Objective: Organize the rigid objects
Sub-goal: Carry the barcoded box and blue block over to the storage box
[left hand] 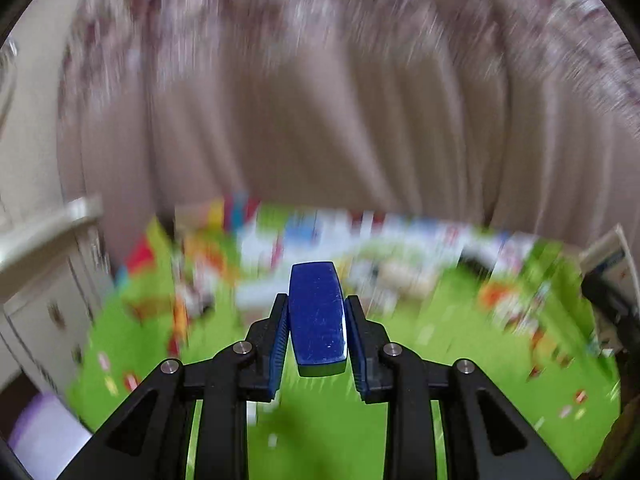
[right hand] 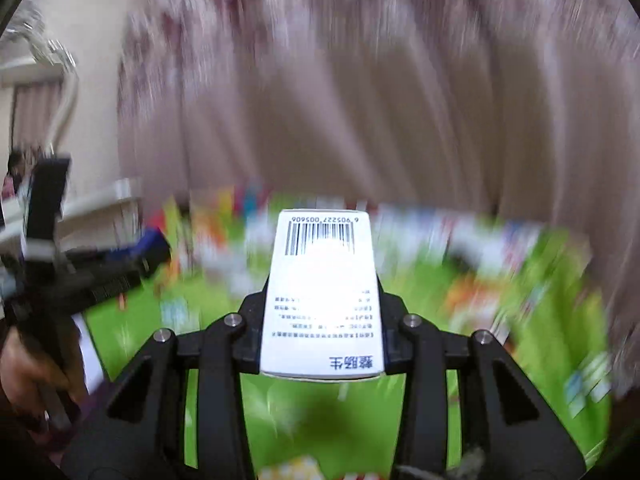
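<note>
Blue block (left hand: 317,316) between left jaws

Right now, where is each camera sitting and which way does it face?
Left wrist: on the left gripper, looking forward along its fingers over a green play mat toward a curtain; the gripper clamps a blue block.
Right wrist: on the right gripper, facing the same way; it clamps a white box. The left gripper and a hand show at left.
Shared: mat, curtain, motion blur.
</note>
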Action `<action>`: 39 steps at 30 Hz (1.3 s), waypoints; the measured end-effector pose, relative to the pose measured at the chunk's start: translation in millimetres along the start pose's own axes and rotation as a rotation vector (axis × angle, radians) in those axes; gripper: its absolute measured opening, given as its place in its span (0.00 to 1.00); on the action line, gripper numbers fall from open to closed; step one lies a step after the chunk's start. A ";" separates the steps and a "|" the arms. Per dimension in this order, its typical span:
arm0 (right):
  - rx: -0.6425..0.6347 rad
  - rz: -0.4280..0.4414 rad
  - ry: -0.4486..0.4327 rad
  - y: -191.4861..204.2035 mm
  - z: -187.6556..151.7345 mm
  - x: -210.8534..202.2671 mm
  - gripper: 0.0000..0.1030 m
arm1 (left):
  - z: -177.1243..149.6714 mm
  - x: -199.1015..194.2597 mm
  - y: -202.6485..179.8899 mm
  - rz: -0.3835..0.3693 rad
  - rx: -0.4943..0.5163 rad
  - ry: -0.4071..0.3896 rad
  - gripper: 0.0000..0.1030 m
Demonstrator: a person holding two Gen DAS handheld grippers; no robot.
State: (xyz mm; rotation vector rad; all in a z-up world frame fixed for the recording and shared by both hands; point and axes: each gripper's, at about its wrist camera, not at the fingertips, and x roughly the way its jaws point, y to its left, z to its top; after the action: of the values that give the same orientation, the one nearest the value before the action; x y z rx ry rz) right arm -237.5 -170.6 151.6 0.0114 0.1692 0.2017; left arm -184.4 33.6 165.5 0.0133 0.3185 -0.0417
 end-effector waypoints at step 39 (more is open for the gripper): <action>-0.153 0.434 0.006 146.2 45.2 -37.7 0.42 | -31.9 -121.6 111.1 0.181 -0.132 -0.017 0.28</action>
State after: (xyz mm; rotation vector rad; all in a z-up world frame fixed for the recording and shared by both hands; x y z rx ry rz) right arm -295.3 -34.7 206.5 -0.1051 0.1555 0.6472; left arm -305.0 150.0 174.0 -0.0888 0.3018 0.1584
